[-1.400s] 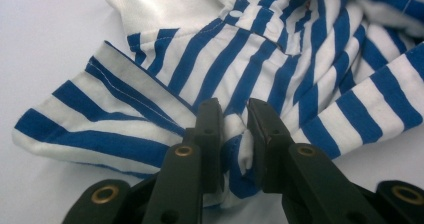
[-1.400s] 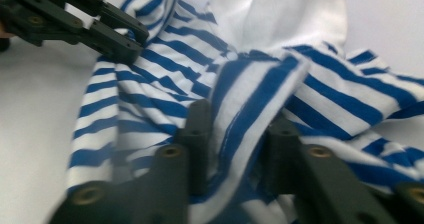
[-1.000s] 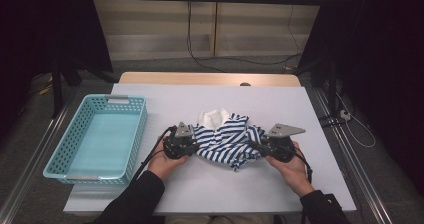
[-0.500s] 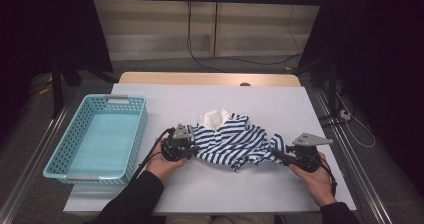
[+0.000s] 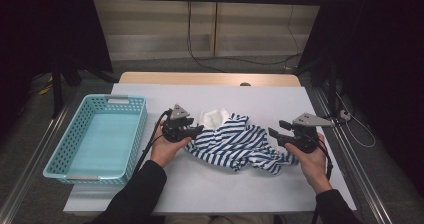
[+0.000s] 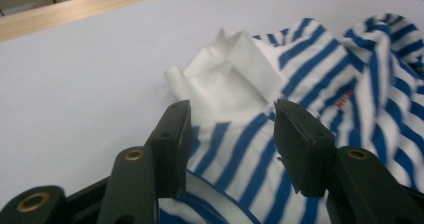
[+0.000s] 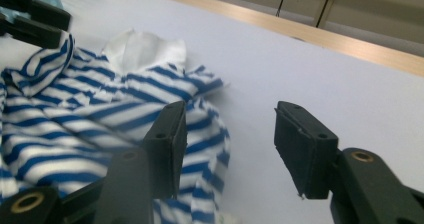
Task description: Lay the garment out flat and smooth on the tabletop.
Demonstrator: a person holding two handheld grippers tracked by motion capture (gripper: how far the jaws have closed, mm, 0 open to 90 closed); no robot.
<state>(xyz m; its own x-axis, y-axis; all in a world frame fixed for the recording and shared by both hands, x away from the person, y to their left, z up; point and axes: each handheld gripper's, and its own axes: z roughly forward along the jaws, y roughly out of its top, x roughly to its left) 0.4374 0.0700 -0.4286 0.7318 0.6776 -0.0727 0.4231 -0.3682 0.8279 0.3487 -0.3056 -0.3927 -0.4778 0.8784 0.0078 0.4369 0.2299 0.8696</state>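
Note:
A blue-and-white striped shirt (image 5: 235,144) with a white collar (image 5: 212,118) lies crumpled in the middle of the white table (image 5: 280,99). My left gripper (image 5: 196,129) hovers at the shirt's left edge. Its jaws have just been opening and stand open over the striped cloth (image 6: 240,154) near the collar (image 6: 225,84), not pressing it. My right gripper (image 5: 278,128) is at the shirt's right end. Its jaws have also just been opening, and they are open with bare table between them (image 7: 230,119). The shirt's edge (image 7: 200,124) lies under one jaw.
A teal plastic basket (image 5: 134,129) stands on the table's left side, close to my left forearm. A wooden strip (image 5: 210,78) runs along the far edge. Black cables trail from both grippers, and dark floor lies beyond the table on the right.
Both grippers were shut on the shirt's ends and pulled it wider. Now both have opened, let the cloth go and lifted a little; the right one ended up farther right.

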